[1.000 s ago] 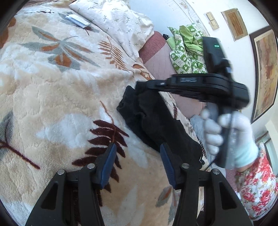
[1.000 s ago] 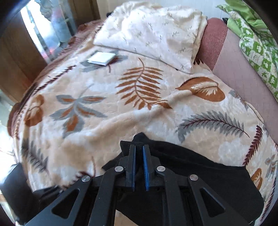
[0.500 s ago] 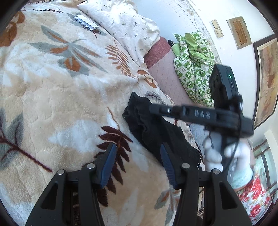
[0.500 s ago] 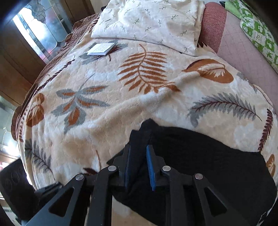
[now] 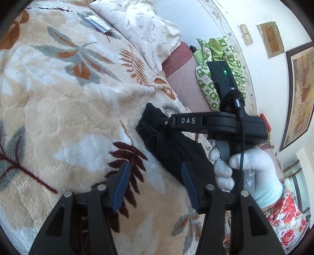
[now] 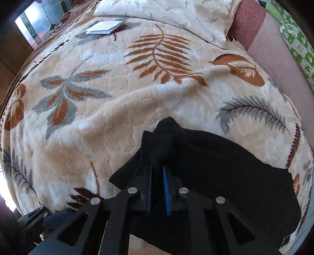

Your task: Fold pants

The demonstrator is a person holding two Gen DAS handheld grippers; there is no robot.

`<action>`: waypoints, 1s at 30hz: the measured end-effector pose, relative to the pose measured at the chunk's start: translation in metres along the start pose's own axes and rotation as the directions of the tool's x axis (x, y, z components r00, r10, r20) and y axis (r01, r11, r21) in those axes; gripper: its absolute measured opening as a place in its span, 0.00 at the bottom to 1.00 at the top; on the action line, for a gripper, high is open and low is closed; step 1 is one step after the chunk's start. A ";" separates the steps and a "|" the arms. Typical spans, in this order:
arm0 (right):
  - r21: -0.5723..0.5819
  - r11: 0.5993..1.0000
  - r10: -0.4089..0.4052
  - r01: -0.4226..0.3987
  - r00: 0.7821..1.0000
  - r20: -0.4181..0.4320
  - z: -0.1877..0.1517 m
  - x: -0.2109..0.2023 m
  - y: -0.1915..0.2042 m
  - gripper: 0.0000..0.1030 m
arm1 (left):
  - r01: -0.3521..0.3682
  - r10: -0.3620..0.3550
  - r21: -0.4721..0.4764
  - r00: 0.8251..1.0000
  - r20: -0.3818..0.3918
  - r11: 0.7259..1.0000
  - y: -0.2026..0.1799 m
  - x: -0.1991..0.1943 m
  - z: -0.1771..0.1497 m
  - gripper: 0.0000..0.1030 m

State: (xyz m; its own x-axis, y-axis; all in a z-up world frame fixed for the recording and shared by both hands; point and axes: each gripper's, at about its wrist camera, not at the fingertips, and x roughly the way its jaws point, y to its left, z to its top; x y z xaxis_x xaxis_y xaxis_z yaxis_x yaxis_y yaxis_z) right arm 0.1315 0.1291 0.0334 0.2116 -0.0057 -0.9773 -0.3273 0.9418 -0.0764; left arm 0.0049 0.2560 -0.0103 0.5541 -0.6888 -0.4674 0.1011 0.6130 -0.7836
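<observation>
The black pants [image 6: 206, 176] lie bunched on the leaf-patterned blanket [image 6: 117, 109] of the bed, near its side edge, with a cream pillow [image 6: 176, 13] and a small booklet [image 6: 105, 27] well apart at the far end. The step in hand looks like the carrying of a fold: the right tongs [image 6: 157, 183] are nearly together, clamped on a raised ridge of black cloth close to the garment's far end, which stands up in a peak between the blue pads. The left tongs [image 5: 155, 186] stand wide apart and hold nothing; they hover over the blanket, just beside the near edge of the pants. In the left view the right tool reaches across roughly level, its nose buried in the fabric, gripped from below by a white-gloved hand [image 5: 245, 170] at the right of the picture. The garment looks already doubled at least once, though how many layers lie there cannot be told. The next move probably calls for the right tongs to lay the held end flat and square on the rest, while the left tongs either pin the near edge or take a corner so the layers do not slide on the plush pile.
</observation>
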 end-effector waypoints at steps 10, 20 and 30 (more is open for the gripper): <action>0.137 0.989 0.047 -0.056 0.997 0.067 0.025 0.001 -0.015 0.41 | -0.019 0.019 0.017 1.000 -0.009 1.000 -0.002 0.005 -0.004 0.53; 0.172 0.969 0.123 -0.177 0.950 0.288 -0.026 -0.094 -0.060 0.53 | -0.030 0.031 0.045 1.000 -0.005 0.999 -0.005 0.005 -0.010 0.54; 0.601 0.798 -0.192 0.032 0.960 0.204 -0.213 -0.112 -0.277 0.54 | -0.067 0.064 0.118 0.997 0.031 0.991 -0.014 0.007 -0.020 0.58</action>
State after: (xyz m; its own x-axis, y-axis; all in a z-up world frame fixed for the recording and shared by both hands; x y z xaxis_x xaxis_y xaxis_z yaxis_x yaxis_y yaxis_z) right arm 0.0026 -0.2031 0.1224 0.4539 -0.1176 -0.8833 0.2992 0.9538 0.0268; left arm -0.0091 0.2351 -0.0108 0.5848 -0.6358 -0.5038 0.1601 0.6993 -0.6967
